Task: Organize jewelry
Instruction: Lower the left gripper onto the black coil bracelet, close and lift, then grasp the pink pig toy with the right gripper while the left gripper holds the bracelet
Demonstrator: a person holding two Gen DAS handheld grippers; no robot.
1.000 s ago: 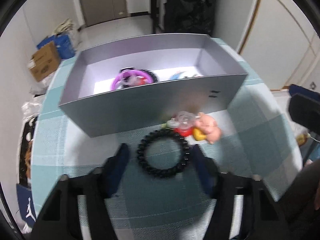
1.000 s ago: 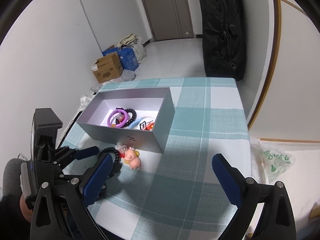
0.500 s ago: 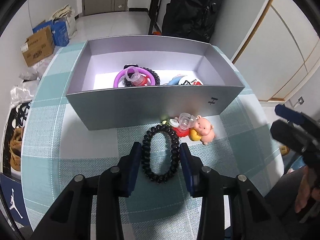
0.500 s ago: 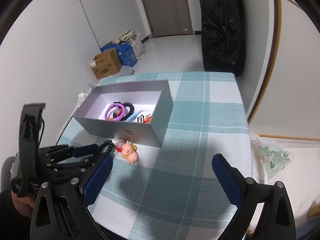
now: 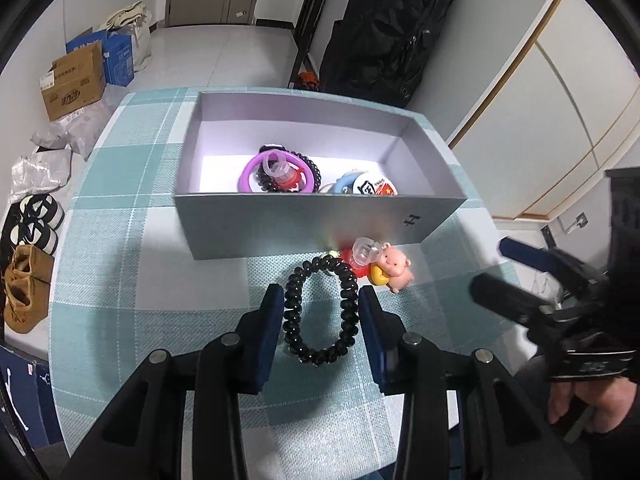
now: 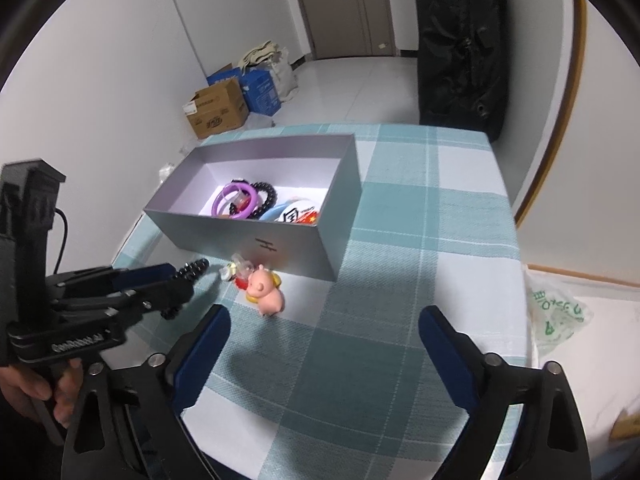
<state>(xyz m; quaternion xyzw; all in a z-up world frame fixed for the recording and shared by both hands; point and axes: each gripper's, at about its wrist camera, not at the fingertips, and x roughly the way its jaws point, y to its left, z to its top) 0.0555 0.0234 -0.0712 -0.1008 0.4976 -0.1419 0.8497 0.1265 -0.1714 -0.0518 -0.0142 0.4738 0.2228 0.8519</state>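
One worktop (image 5: 168, 288), teal-and-white check cloth. One grey box (image 5: 320, 220) on it, open top.

In the box, by size: one purple ring (image 5: 250, 172), one black coil tie (image 5: 310, 166) under and behind it, one small clear-and-red charm (image 5: 282, 172) inside the ring, two round badges (image 5: 370, 189) at the right end, partly hidden by the near wall, so the count there is a best read.

Outside the box, just in front of its near wall: one black coil (image 5: 320, 312), one pink pig (image 5: 394, 270), one clear-and-red charm (image 5: 360, 258) touching the pig. The coil's far end is up against that charm cluster.

Two claws. Left claw (image 5: 322, 320): jaws have just been closing, now clamped on the coil, pads pressing both sides, loop squeezed into a tall oval. Can't tell if the coil is off the cloth. Right claw (image 6: 324, 344): jaws wide apart, just narrowed a bit, nothing between them, over bare cloth right of the pig. One hand (image 5: 576, 404) on its grip.

Floor: two cartons (image 6: 218, 110), one bag (image 5: 394, 32) at the far wall.
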